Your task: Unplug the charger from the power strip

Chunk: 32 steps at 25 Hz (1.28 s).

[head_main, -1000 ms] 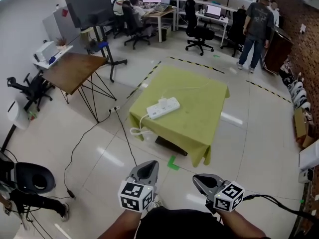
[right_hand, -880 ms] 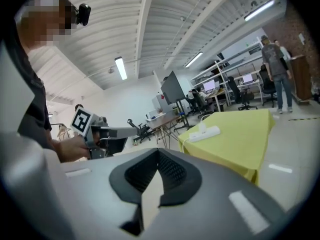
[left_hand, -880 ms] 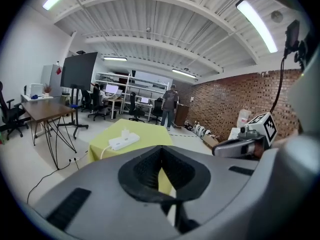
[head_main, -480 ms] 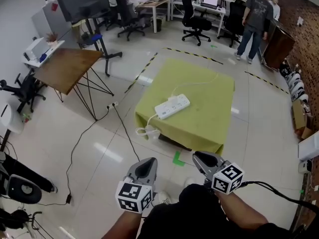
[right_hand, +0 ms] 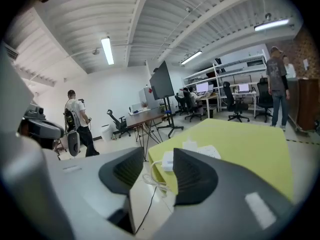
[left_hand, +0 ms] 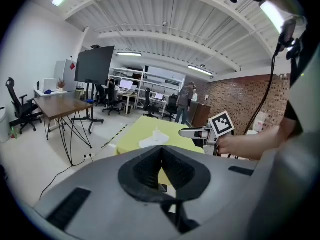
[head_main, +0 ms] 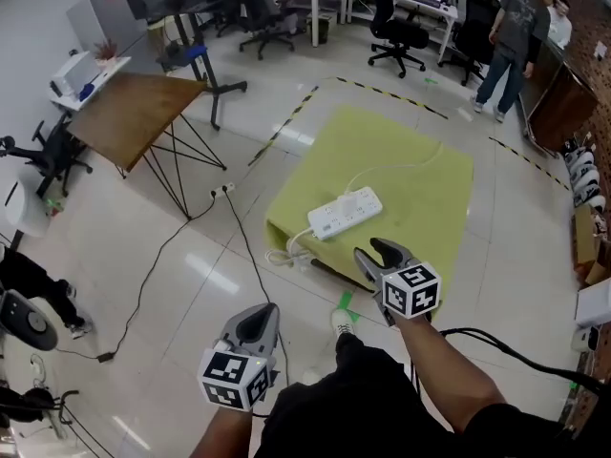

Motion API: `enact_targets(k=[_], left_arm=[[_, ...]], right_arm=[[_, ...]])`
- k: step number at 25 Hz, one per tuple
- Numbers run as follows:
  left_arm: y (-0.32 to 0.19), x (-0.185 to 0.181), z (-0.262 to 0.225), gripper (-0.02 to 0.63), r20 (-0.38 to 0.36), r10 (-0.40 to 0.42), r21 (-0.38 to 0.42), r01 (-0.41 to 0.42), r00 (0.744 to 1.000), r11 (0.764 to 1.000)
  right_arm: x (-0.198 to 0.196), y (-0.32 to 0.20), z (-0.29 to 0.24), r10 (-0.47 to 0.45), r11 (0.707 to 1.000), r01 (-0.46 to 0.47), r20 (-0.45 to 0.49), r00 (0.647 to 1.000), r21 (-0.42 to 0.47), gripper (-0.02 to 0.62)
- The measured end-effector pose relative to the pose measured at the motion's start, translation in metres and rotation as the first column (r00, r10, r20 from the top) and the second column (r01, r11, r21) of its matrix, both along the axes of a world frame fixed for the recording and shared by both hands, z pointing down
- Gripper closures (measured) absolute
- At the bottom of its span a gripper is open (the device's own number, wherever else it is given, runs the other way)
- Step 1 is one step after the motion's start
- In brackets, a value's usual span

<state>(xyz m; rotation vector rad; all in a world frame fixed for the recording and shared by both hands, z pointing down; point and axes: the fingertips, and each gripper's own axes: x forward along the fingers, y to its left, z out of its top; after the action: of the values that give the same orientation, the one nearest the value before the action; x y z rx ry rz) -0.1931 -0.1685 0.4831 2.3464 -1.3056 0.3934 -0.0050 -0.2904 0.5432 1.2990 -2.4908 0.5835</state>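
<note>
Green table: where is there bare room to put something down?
Free: the right half of the table, past the power strip; the far corner beyond the thin white cable. Crowded: the near-left corner, with strip and dangling cord.

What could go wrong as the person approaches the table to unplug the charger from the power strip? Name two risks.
1. The power strip lies loose near the edge of the table; pulling the charger with only the right gripper, whose empty jaws are opening, might drag it off.
2. The white cord dangling there and the black floor cable could snag a foot.
</note>
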Motion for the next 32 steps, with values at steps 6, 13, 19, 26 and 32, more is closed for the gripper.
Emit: enact_targets(k=[6,13,19,26,32], left_arm=[[-0.049,0.0,0.004,0.6,0.012,-0.064,-0.013,0.064,0.998,0.998],[-0.08,0.006,0.009,0.6,0.032,-0.101,-0.052,0.102,0.994,0.993],[-0.091,0.0,0.016,0.6,0.06,-0.142,-0.084,0.147,0.988,0.986],[-0.099,-0.002,0.023,0.6,0.05,-0.175,-0.098,0.179,0.983,0.979],[-0.102,0.001,0.019,0.6,0.048,-0.178,-0.095,0.182,0.983,0.979]], right_arm=[[0.004,-0.07,0.039,-0.009,0.999,0.006,-0.043,0.999,-0.054,0.395],[0.001,-0.133,0.087,-0.003,0.993,-0.01,-0.116,0.993,-0.115,0.283],[-0.011,-0.166,0.115,-0.019,0.99,-0.003,-0.152,0.988,-0.141,0.27],[-0.017,-0.173,0.128,-0.03,0.991,0.001,-0.209,0.977,-0.137,0.33],[-0.011,-0.179,0.116,-0.005,0.989,-0.019,-0.161,0.987,-0.146,0.331]])
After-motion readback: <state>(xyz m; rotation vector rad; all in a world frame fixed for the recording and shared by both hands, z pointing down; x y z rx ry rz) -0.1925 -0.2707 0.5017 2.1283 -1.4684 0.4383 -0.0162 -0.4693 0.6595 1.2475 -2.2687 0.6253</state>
